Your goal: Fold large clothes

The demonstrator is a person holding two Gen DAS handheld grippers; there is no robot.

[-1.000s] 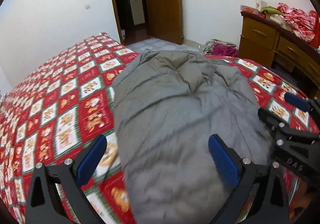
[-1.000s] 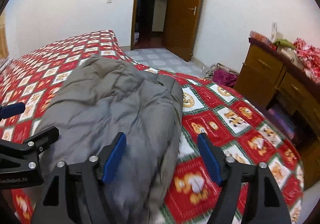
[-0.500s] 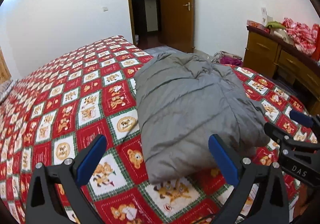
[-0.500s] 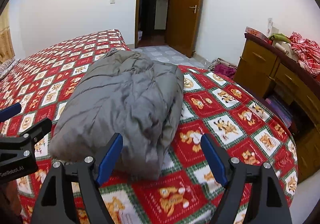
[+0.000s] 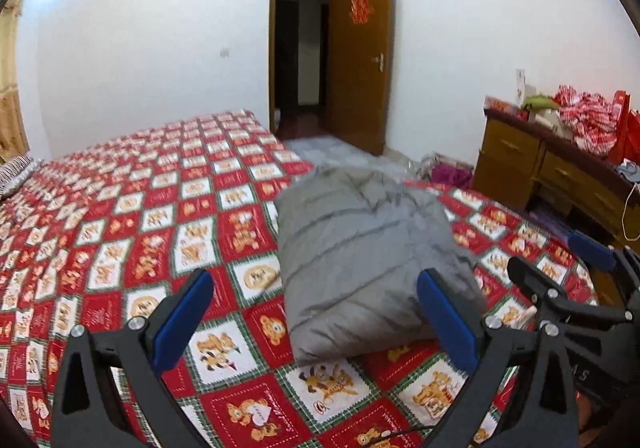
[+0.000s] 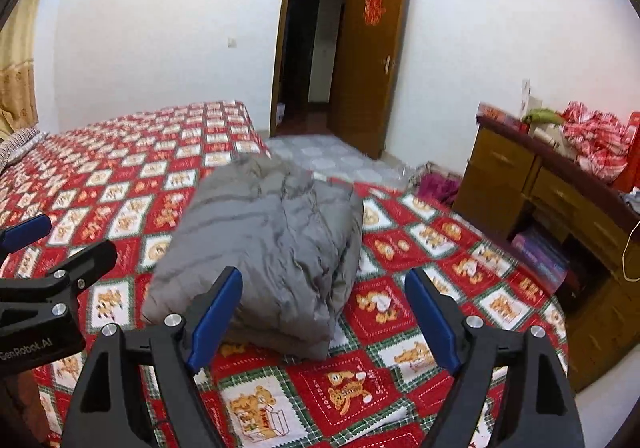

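A grey padded coat (image 5: 368,260) lies folded into a thick bundle on the bed (image 5: 132,248), near its right edge and toward the near end. The bed wears a red, white and green cover printed with bears. The coat's quilted top faces up, and its folded layers show along the right side in the right wrist view (image 6: 272,248).

The left tool (image 5: 316,320) hangs over the bed in front of the coat, released, its blue pads spread wide with nothing between them; the coat's near left corner shows through the gap but neither pad touches it. The right tool (image 6: 324,312) hangs likewise before the coat's near right corner. Its jaws are opening, and they hold nothing; only coat and bed cover show behind the gap. Each tool appears at the edge of the other's view: the right tool at the far right of the left view (image 5: 576,288), the left tool at the left edge of the right view (image 6: 44,272).

Beyond the bed a brown door (image 6: 368,60) stands open onto a dark hallway, a red paper ornament on it. A wooden dresser (image 6: 532,188) stands right of the bed against the white wall, with red-and-white cloth (image 6: 596,140) heaped on top. Some purple clothes (image 6: 436,184) lie on the floor between the dresser and the door. At the far left a striped pillow (image 5: 16,176) shows on the bed.
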